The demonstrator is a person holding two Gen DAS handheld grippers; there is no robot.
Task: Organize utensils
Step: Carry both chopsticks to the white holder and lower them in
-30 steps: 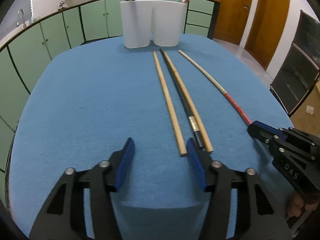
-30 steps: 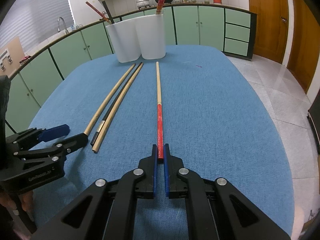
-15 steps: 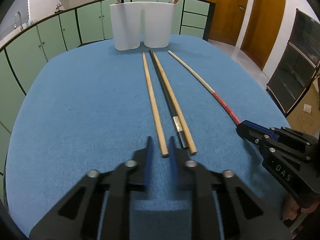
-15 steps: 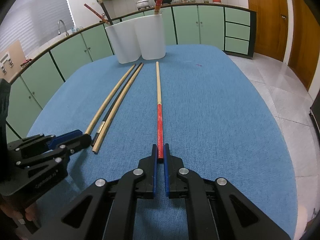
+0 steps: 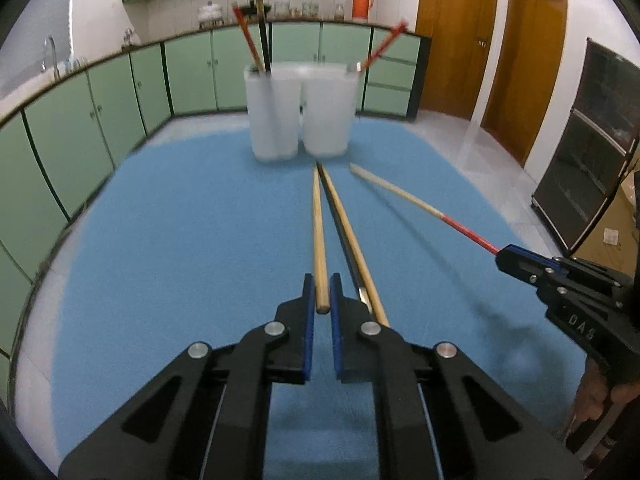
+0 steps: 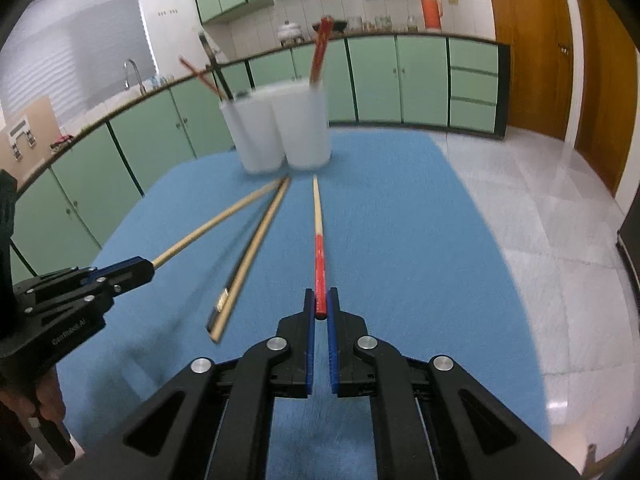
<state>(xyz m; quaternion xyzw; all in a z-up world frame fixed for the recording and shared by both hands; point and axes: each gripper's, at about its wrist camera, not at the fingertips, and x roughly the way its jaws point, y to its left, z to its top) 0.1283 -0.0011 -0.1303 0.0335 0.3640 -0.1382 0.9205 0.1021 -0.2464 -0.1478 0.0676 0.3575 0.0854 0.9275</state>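
Observation:
My left gripper [image 5: 319,292] is shut on the near end of a plain wooden chopstick [image 5: 318,240] and holds it lifted off the blue table [image 5: 180,248]. My right gripper [image 6: 319,306] is shut on the red end of a red-and-wood chopstick [image 6: 318,240], also lifted. A second wooden chopstick [image 5: 352,240] and a black one [image 5: 340,232] lie side by side on the table just right of my left gripper. Two white holders [image 5: 300,112] stand at the far end with chopsticks in them. The right gripper shows at the right of the left wrist view [image 5: 508,258].
Green cabinets [image 5: 100,100] run along the far side and left. Wooden doors [image 5: 520,52] and a tiled floor [image 6: 540,200] lie to the right, past the table edge. A dark cabinet [image 5: 588,160] stands at the right.
My left gripper closed on the plain wooden chopstick and raised it. My right gripper, shut on the red-ended chopstick throughout, lifted it off the table. Both views now sit higher.

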